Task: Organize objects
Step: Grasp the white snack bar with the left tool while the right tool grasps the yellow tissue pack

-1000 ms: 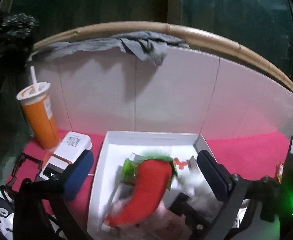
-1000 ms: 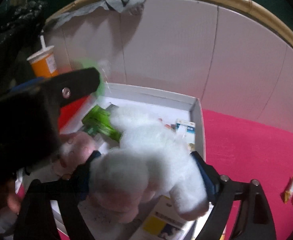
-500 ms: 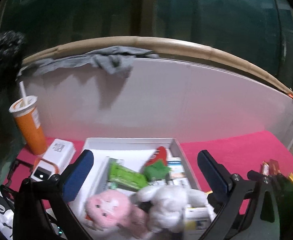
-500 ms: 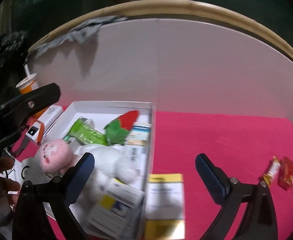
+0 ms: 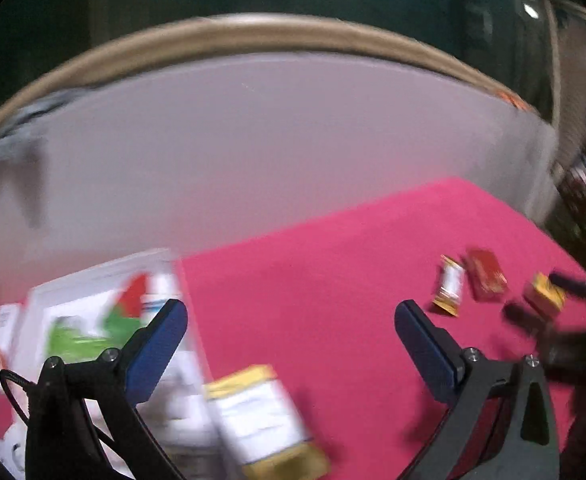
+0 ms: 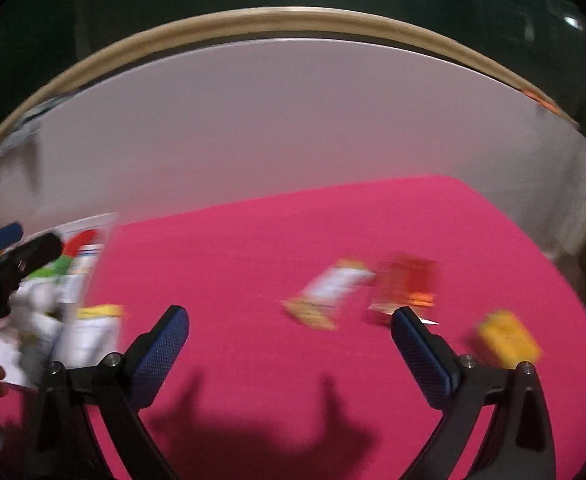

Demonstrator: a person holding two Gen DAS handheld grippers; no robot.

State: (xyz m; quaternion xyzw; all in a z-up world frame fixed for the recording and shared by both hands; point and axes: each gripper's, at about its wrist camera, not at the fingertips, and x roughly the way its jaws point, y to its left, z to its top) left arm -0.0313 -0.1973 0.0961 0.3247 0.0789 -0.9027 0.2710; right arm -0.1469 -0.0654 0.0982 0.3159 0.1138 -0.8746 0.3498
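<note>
Both views are blurred by motion. A white box (image 5: 93,276) at the left holds several items, among them a red and green plush chili (image 5: 133,300). A yellow and white packet (image 5: 261,412) lies beside the box on the pink cloth. Three small snack packets lie to the right: a white and yellow one (image 6: 329,292), a red one (image 6: 409,284) and a yellow one (image 6: 509,338). My left gripper (image 5: 291,320) is open and empty over the cloth. My right gripper (image 6: 291,326) is open and empty, close before the snack packets.
A pale curved wall (image 6: 293,120) with a wooden rim (image 6: 293,18) backs the pink cloth (image 6: 253,248). The left gripper's body (image 6: 13,264) shows at the left edge of the right wrist view. Dark clutter (image 5: 585,200) lies past the cloth's right edge.
Both grippers have swung right, away from the white box toward the snack packets. The right gripper let go of the white plush toy earlier and it stays in the box.
</note>
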